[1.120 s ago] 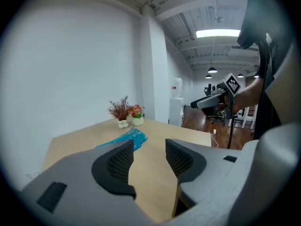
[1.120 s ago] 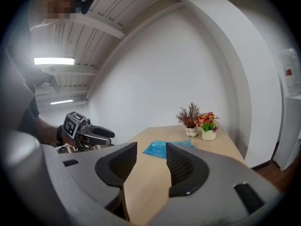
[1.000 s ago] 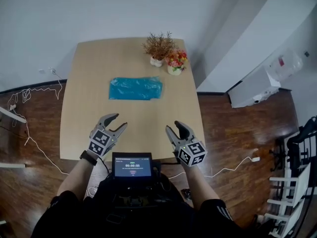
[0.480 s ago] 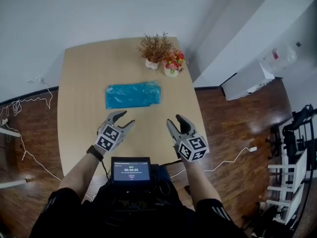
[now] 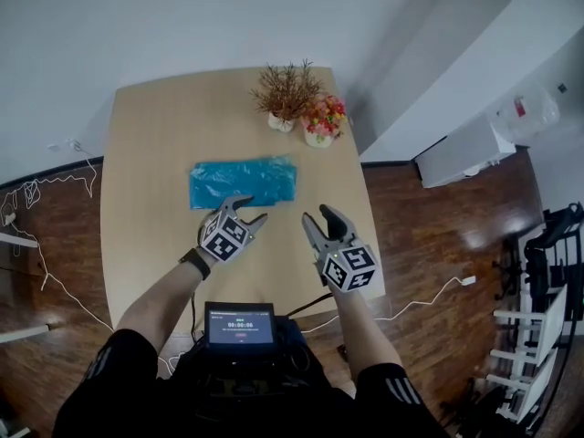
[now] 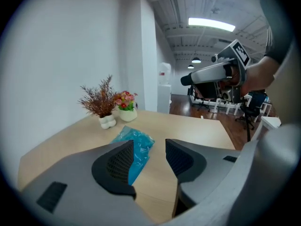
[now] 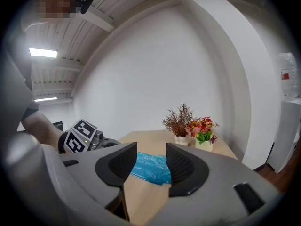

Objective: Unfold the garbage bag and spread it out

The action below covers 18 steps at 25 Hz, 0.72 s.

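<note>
Folded blue garbage bag (image 5: 243, 182) lies flat mid-worktop (image 5: 146, 153). Left gripper (image 5: 248, 210): jaws wide apart, nothing held, tips just beside the bag's near edge. Right gripper (image 5: 318, 215): jaws equally apart and empty, near the bag's near right corner, clear of it.

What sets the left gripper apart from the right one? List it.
The left gripper has its tips at the bag's near edge in the head view; the right gripper is short of it, over the table. The left gripper angles inward; the right gripper points straighter ahead. Both are open and empty.
</note>
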Tool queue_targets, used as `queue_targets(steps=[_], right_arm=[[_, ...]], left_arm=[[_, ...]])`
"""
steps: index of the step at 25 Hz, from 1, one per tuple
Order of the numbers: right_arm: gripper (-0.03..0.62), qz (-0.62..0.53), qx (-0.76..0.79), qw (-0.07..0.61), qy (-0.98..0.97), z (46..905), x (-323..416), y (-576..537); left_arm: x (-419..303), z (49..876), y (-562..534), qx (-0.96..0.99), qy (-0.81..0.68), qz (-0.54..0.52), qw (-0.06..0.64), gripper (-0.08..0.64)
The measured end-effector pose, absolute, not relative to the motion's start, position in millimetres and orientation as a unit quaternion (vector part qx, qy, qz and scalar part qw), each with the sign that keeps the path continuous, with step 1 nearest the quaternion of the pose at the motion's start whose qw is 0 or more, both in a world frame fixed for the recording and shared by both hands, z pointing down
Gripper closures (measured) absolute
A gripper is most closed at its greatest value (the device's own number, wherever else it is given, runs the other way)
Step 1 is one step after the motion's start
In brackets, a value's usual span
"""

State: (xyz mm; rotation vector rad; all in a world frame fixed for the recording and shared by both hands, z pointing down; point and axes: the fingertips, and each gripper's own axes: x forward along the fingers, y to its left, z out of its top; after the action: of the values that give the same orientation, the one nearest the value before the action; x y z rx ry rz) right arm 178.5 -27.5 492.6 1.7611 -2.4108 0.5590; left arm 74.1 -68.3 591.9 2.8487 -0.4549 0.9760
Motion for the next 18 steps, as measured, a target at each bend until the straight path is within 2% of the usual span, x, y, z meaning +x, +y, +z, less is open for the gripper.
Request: queue_targets(steps=[9, 18], right_arm=[[0.395, 0.215, 0.57, 0.06, -0.791, 531, 206, -48], [0.394, 0.243, 0.554, 0.066, -0.794, 561, 216, -51]], left_arm=[[146, 675, -88, 0.895, -0.102, 0.433, -0.004, 0.319], [174, 745, -105, 0.855, -0.078, 0.512, -0.024, 0.319]])
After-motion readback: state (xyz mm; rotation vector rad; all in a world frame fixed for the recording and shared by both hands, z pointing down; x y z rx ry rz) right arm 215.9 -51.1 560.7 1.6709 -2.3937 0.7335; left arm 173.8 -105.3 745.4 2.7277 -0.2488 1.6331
